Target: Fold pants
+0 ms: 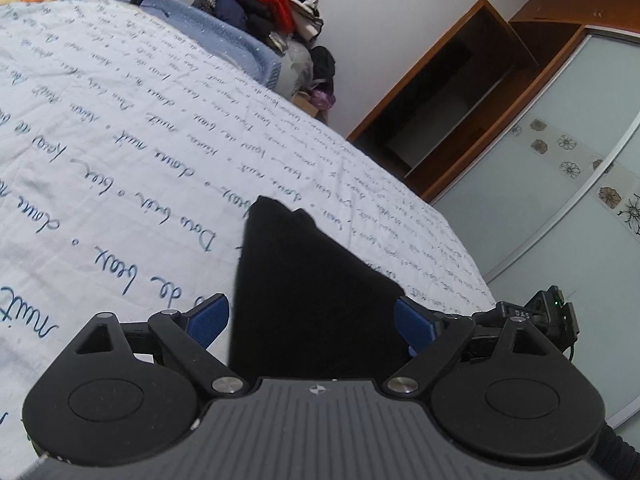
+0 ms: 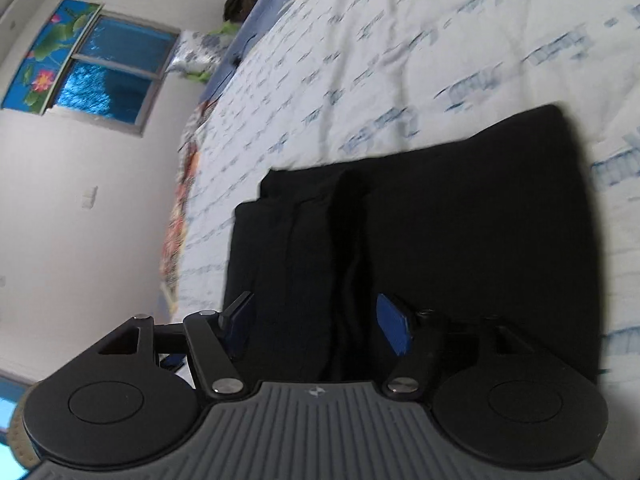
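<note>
Both jaws stand wide and hold nothing, the left gripper (image 1: 311,322) and right gripper (image 2: 316,326) hovering over black pants (image 2: 420,240) lying in 1 folded stack near the bed's (image 1: 120,120) edge, apparently released there.

Bed (image 1: 120,120): we find open sheet left of and beyond the black pants (image 1: 304,300). Obstacles: clothes pile (image 1: 272,12) at far edge, wardrobe (image 1: 540,160) right.
</note>
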A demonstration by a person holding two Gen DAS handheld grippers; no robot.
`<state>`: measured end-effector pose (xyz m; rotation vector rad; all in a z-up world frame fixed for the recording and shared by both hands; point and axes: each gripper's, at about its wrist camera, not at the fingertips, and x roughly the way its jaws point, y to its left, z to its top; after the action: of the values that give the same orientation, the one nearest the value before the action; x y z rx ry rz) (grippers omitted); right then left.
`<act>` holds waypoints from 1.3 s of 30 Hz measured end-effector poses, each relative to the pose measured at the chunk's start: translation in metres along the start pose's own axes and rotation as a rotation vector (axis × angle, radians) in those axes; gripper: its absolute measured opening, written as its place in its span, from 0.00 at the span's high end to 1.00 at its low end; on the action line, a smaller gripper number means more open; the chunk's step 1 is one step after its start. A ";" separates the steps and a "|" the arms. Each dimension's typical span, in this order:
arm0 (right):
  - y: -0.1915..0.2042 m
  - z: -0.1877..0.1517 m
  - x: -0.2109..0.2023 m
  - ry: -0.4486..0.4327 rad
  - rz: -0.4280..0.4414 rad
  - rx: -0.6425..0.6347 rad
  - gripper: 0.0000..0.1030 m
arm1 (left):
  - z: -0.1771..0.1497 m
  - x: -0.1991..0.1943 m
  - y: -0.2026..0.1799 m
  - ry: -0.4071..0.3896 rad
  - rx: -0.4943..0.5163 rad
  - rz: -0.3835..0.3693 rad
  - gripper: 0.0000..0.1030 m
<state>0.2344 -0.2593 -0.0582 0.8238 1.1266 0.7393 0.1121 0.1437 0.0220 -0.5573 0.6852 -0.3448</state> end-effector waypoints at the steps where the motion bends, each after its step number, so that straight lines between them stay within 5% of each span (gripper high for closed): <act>1: 0.004 -0.001 0.007 0.020 0.004 -0.008 0.35 | 0.000 0.002 0.003 0.005 -0.007 0.004 0.12; 8: 0.023 -0.006 0.042 0.090 0.012 -0.052 0.36 | 0.005 -0.002 0.005 -0.003 -0.011 0.005 0.12; 10: 0.026 -0.010 0.040 0.067 -0.011 -0.101 0.77 | 0.005 -0.002 0.006 0.000 -0.012 0.016 0.12; 11: 0.028 -0.012 0.042 0.079 -0.042 -0.137 0.85 | 0.004 -0.001 0.007 0.003 -0.014 0.020 0.12; 18: 0.046 -0.023 0.019 0.034 -0.063 -0.245 0.86 | 0.006 -0.002 0.000 0.007 0.001 0.032 0.11; 23: 0.046 -0.016 -0.033 -0.013 -0.113 -0.275 0.86 | 0.006 -0.004 -0.014 -0.006 0.039 0.006 0.09; 29: 0.017 -0.020 -0.076 -0.015 -0.274 -0.272 0.86 | 0.004 0.017 -0.055 0.048 0.141 -0.086 0.09; 32: 0.000 -0.023 -0.074 -0.031 -0.288 -0.237 0.86 | -0.006 0.042 -0.084 0.081 0.256 -0.158 0.08; 36: -0.009 -0.029 -0.065 -0.091 -0.301 -0.204 0.76 | -0.038 0.100 -0.091 0.262 0.324 -0.076 0.09; 39: -0.016 -0.028 -0.077 -0.134 -0.273 -0.148 0.72 | -0.058 0.100 -0.093 0.192 0.444 -0.053 0.07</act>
<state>0.1882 -0.3268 -0.0417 0.5723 1.0256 0.5245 0.1351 0.0002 -0.0102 -0.1200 0.7509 -0.5868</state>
